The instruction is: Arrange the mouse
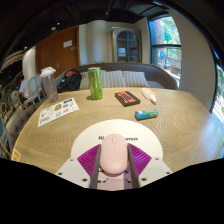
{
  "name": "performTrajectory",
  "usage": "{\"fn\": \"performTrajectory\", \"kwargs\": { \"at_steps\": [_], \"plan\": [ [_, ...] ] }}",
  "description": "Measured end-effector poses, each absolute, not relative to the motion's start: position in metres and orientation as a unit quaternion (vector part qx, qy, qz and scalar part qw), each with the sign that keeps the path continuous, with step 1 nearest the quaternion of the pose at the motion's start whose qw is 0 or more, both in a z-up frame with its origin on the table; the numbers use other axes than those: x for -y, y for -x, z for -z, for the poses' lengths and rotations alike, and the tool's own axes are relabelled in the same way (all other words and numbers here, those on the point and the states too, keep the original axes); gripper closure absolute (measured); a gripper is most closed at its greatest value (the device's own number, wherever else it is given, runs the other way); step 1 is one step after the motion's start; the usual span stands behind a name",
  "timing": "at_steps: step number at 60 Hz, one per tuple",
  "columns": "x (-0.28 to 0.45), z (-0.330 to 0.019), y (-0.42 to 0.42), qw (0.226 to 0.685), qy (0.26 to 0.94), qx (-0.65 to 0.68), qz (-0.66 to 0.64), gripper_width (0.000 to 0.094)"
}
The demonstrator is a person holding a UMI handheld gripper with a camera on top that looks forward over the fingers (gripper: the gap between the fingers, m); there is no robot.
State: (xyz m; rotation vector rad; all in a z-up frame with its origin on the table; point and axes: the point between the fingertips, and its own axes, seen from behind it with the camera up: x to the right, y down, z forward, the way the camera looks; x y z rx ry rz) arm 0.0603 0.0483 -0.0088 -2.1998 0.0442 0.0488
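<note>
A pale pink mouse (113, 152) sits between my two fingers, its nose pointing away over the table. My gripper (113, 170) is shut on the mouse, with the magenta pads (90, 158) against its left and right sides. Under the mouse lies a white round mat (75, 150) with dark lettering, at the near edge of the round wooden table (110, 118). I cannot tell whether the mouse rests on the mat or is held just above it.
Beyond the mat on the table are a green ribbed cup (95, 83), a black flat box (126, 98), a white oblong object (149, 95), a teal packet (147, 115), a printed leaflet (58, 110) and a clear jug (48, 84). A sofa (125, 76) stands behind.
</note>
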Motion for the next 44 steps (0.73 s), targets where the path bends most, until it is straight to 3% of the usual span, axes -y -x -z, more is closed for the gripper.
{"fn": "performTrajectory", "kwargs": {
  "at_steps": [4, 9, 11, 21, 44],
  "plan": [
    [-0.047, 0.01, -0.059, 0.436, 0.9, -0.018, -0.019, 0.0401],
    [-0.038, 0.007, -0.061, 0.406, 0.913, -0.031, -0.005, 0.007],
    [-0.035, 0.003, -0.064, 0.4, 0.915, -0.038, 0.01, 0.0104],
    [-0.007, -0.034, -0.051, 0.399, 0.914, -0.04, 0.055, 0.0098],
    [0.084, -0.105, 0.101, 0.412, 0.903, -0.12, 0.026, 0.0097]
  ]
}}
